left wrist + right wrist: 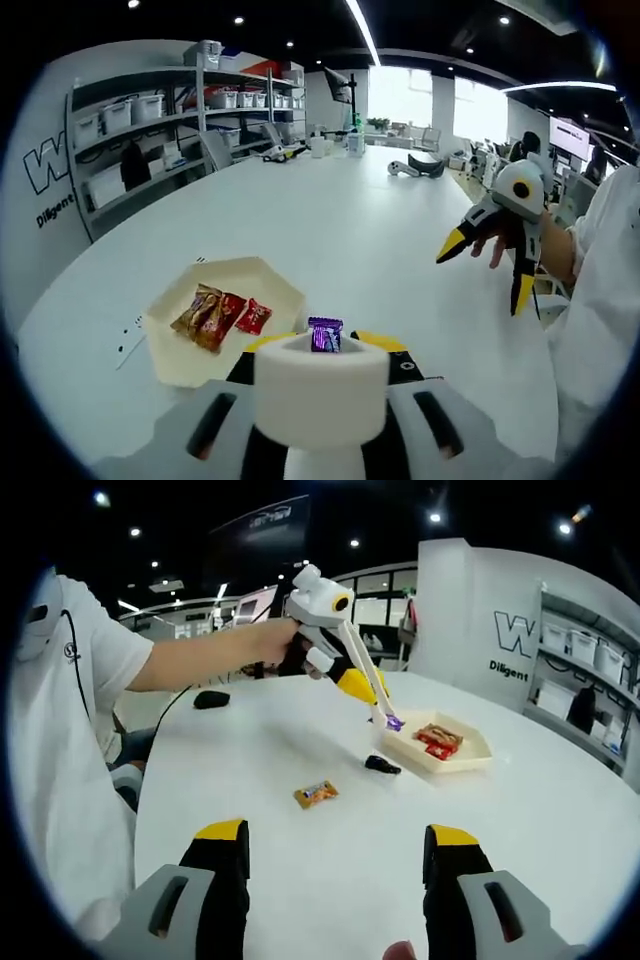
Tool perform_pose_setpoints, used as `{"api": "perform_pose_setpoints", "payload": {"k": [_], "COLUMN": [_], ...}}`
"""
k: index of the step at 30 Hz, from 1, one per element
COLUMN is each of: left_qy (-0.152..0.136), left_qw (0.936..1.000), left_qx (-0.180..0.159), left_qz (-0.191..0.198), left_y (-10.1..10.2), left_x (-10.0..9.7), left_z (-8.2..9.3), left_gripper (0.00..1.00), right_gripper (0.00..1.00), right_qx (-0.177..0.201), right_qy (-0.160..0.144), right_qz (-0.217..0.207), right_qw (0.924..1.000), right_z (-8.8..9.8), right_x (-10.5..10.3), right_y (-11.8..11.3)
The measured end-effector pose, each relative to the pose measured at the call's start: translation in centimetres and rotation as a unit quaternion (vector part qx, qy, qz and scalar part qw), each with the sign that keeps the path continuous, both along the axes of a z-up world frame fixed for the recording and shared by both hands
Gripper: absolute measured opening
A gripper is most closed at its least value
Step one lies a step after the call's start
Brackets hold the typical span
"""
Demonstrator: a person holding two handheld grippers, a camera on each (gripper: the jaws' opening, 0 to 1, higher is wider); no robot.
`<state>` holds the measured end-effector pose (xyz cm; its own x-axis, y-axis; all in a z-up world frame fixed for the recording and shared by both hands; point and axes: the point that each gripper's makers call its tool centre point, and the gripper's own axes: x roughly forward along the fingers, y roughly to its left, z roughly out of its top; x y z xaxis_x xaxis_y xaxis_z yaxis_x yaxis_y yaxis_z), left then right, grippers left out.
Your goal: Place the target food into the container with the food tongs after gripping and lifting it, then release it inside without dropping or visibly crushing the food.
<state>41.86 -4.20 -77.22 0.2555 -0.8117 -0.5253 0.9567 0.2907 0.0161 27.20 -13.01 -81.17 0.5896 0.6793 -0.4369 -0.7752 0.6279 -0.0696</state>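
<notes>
The left gripper (350,670) holds the white food tongs (368,675), and their tips are pinched on a small purple candy (395,722). In the right gripper view the candy hangs right at the near rim of the cream tray (470,760), which already holds red and brown wrapped sweets (215,315). So the container lies just beyond the tongs' tips, along their long axis, and I judge a short forward move is enough before release. The right gripper (335,880) is spread wide and holds nothing, away from the tray. An orange candy (316,794) lies on the tabletop (560,820) nearer to it.
</notes>
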Motion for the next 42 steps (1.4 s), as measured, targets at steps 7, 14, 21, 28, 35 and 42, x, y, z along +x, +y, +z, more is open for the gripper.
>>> {"api": "perform_pose_setpoints", "payload": {"k": [7, 14, 21, 28, 35, 42], "left_qy": [-0.011, -0.013, -0.016, -0.013, -0.004, -0.002], "left_qw": [0.9999, 0.9997, 0.9996, 0.9995, 0.9992, 0.9988], "left_qx": [0.005, 0.008, 0.016, 0.022, 0.034, 0.047], "left_qz": [0.012, 0.018, 0.015, 0.016, 0.019, 0.013], "left_y": [0.3, 0.6, 0.7, 0.6, 0.3, 0.2], "left_x": [2.5, 4.6, 5.6, 6.9, 8.0, 8.5], "left_z": [0.2, -0.6, -1.6, -2.8, -4.3, -5.1], "left_gripper": [0.18, 0.18, 0.18, 0.18, 0.18, 0.18], "right_gripper": [0.68, 0.68, 0.68, 0.68, 0.68, 0.68], "right_qx": [-0.001, -0.001, -0.003, -0.002, -0.004, -0.003], "right_qy": [0.002, 0.003, 0.006, 0.007, 0.008, 0.01], "right_qz": [0.002, 0.0, 0.0, 0.0, -0.005, -0.004], "right_qw": [1.0, 1.0, 1.0, 1.0, 1.0, 0.9999], "right_z": [-0.2, -0.2, -0.5, -0.4, -0.4, -0.5], "right_x": [0.1, 0.1, 0.2, 0.3, 0.3, 0.4], "right_y": [0.1, -0.1, -0.1, -0.2, -0.5, -0.6]}}
